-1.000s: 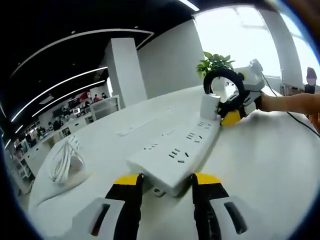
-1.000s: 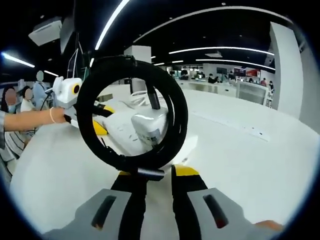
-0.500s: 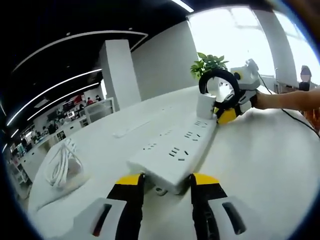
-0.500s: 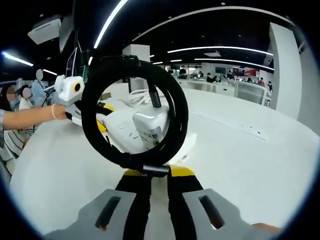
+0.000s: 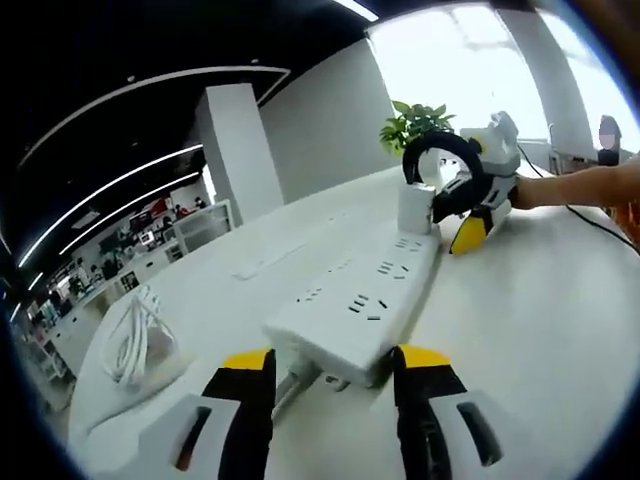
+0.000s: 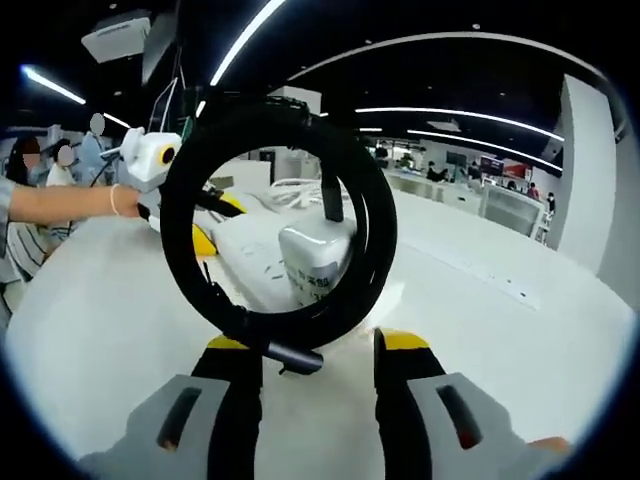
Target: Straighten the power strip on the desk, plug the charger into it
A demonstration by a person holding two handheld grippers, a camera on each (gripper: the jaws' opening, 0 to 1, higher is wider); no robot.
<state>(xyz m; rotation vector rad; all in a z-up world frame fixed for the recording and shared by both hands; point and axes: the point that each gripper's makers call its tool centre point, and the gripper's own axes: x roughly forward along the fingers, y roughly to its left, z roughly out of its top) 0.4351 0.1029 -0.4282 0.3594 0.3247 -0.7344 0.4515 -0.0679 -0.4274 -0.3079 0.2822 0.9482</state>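
Open-plan office, dark ceiling with strip lights; work surface is a white desk. Landmark: the power strip, lying flat on the desk.

Left gripper view, left to right: a coiled white cable lies well to the left of the strip. My left gripper stands with its jaws apart, one on each side of the strip's near end; I cannot tell whether they touch the casing. The strip runs away from that gripper toward the far right. At its far end stands the white charger, seated upright on the strip, with its black cable loop rising above it. A potted plant stands behind the far end.

Right gripper view: my left gripper shows at the strip's far end, left of the charger. My right gripper is released, jaws spread and grasping nothing, just in front of the charger; the cable loop hangs between them and it.
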